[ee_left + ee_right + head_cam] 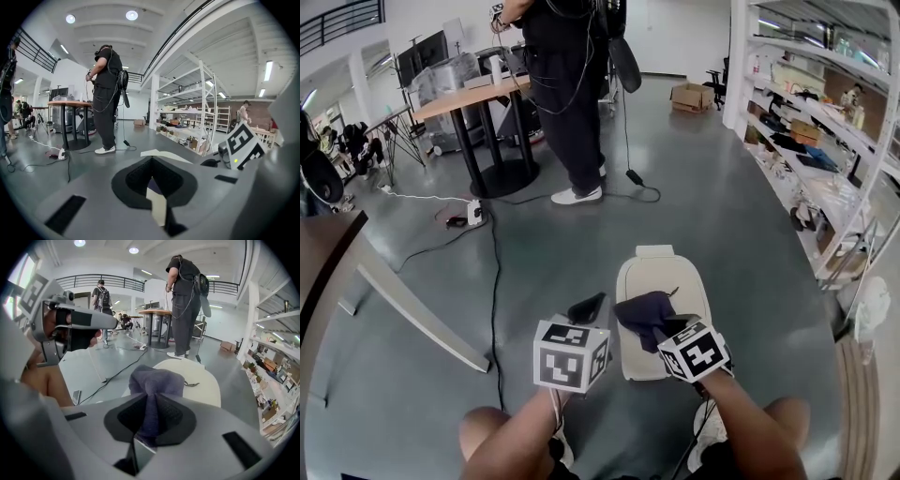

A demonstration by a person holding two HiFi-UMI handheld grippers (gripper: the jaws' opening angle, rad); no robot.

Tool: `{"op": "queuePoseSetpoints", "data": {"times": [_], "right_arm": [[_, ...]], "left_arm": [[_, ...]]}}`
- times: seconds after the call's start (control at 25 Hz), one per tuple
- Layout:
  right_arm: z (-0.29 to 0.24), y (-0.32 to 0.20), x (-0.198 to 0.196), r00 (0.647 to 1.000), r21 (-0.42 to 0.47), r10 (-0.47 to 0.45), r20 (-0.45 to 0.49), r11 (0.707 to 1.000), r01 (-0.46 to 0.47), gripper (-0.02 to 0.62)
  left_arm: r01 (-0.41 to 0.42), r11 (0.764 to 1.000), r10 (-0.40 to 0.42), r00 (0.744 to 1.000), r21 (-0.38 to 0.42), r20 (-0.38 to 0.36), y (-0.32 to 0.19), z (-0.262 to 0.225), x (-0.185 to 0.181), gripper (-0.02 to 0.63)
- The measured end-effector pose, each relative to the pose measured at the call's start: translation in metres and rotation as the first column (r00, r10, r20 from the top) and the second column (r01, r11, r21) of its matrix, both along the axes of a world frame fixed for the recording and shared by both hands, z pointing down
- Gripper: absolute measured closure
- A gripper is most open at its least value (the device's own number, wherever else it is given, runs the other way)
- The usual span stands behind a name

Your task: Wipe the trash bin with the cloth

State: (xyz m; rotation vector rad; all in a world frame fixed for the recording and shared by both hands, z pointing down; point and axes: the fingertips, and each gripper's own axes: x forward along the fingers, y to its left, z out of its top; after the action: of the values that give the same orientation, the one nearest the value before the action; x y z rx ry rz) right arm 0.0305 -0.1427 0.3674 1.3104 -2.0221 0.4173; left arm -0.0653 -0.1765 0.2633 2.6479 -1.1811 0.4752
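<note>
Floor [534, 253]: grey, with a cable [494, 281] running across it.
Trash bin [661, 277]: cream, lid down, standing on the floor.
Left gripper [586, 307]: jaws together with nothing between them, just beside the bin's left edge.
Right gripper [151, 401]: jaws clamped on the cloth, over the lid.
Cloth [642, 314]: dark purple, bunched over the lid's near end.

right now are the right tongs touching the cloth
Touching. The right gripper view shows the purple cloth pinched between the jaws of the right tongs, its bunched end sticking out past their tips.
</note>
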Motion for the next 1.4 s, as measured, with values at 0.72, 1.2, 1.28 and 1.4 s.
{"op": "queuePoseSetpoints", "data": {"times": [0.72,1.2,1.28,1.4], "right_arm": [[0.006,0.028,0.070,0.994,0.004,0.105,-0.036,0.994,-0.105,0.545],[0.010,0.036,0.106,0.984,0.001,0.172,-0.045,0.985,-0.172,0.545],[0.010,0.037,0.108,0.983,-0.002,0.181,-0.025,0.984,-0.181,0.545],[0.008,0.038,0.106,0.984,0.007,0.179,0.005,0.984,-0.179,0.545]], "left_arm": [[-0.038,0.999,0.038,0.999,0.000,0.021,0.009,0.009,0.032,0.606],[-0.012,1.000,0.012,1.000,-0.012,0.006,0.001,0.011,0.035,0.606],[-0.016,1.000,0.017,1.000,-0.016,0.006,0.002,0.011,0.038,0.606],[-0.028,0.999,0.028,1.000,-0.019,0.010,0.004,0.012,0.044,0.606]]}}
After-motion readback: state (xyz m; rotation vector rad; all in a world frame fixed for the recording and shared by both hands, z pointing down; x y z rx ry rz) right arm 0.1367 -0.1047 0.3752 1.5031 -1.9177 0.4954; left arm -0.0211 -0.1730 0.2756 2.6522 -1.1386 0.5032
